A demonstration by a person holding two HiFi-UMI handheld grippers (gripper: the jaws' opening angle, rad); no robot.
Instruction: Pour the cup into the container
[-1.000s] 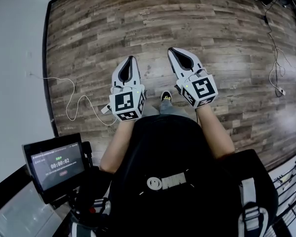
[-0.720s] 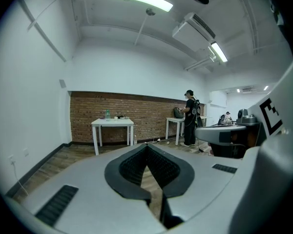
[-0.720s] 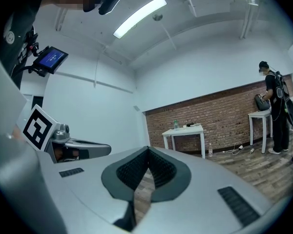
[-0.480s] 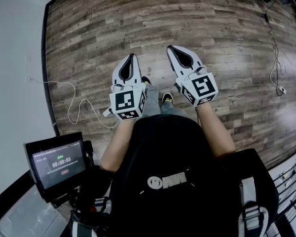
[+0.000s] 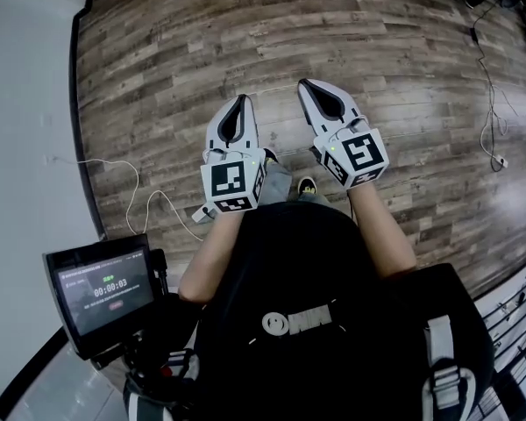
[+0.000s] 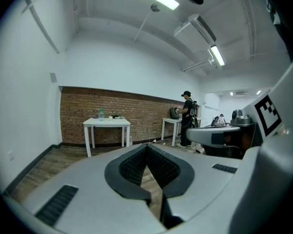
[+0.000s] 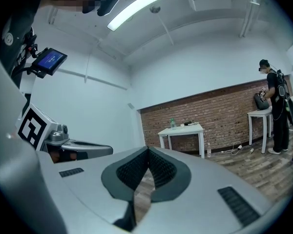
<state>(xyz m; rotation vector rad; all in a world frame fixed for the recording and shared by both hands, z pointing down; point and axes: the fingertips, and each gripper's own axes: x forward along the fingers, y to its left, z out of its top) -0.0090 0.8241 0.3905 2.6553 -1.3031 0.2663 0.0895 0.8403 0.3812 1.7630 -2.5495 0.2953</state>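
My left gripper [image 5: 242, 100] and right gripper [image 5: 305, 85] are held side by side in front of the person's chest, over the wooden floor [image 5: 158, 68]. Both are shut with nothing between the jaws. In the left gripper view the left gripper's tips [image 6: 146, 146] meet and point at a far white table [image 6: 107, 122]. It carries a greenish bottle [image 6: 101, 113] and small items, too far off to tell a cup or container among them. The right gripper [image 7: 147, 150] points toward the same white table [image 7: 185, 128] and bottle [image 7: 172, 123].
A second table against the brick wall [image 6: 136, 116] has a person [image 6: 187, 118] in dark clothes standing at it. A small monitor [image 5: 101, 292] hangs at the wearer's left. Cables [image 5: 127, 178] lie on the floor by the white wall. A shoe [image 5: 307, 186] shows below the grippers.
The floor has slid under the view as the wearer steps forward, one leg swinging ahead. The left gripper has shifted slightly right and up. Both grippers stay shut.
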